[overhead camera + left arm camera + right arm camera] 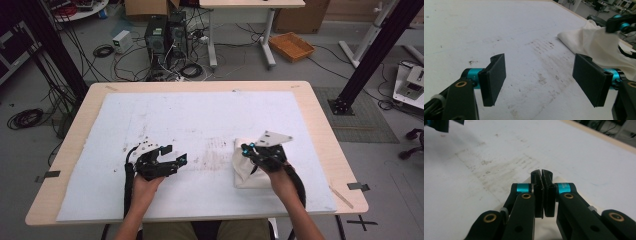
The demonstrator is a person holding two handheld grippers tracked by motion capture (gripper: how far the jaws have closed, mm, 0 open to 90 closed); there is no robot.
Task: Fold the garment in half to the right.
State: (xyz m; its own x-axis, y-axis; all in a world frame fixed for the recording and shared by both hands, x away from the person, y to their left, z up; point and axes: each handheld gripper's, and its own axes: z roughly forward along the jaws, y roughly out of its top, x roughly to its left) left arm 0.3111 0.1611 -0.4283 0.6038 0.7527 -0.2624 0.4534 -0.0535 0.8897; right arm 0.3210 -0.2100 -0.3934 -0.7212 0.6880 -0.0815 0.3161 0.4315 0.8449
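Observation:
A cream cloth (245, 172) lies crumpled on the right part of the white mat (200, 115). My right gripper (246, 148) sits at the cloth's upper left corner. In the right gripper view its jaws (541, 173) are pressed together, with cloth (547, 227) beneath them. The left gripper view shows the cloth (594, 42) rising in a peak to the right gripper (616, 23), so a fold looks pinched. My left gripper (176, 154) rests on the mat's left half, apart from the cloth, and stands wide open (539, 80) with bare, stained mat between its pads.
The mat covers most of a wooden table (320, 130) and has dark smudges (215, 157) in its middle. Strips of tape (357, 186) sit near the table's right edge. Beyond the far edge the floor holds computers (165, 37), cables and an orange tray (291, 46).

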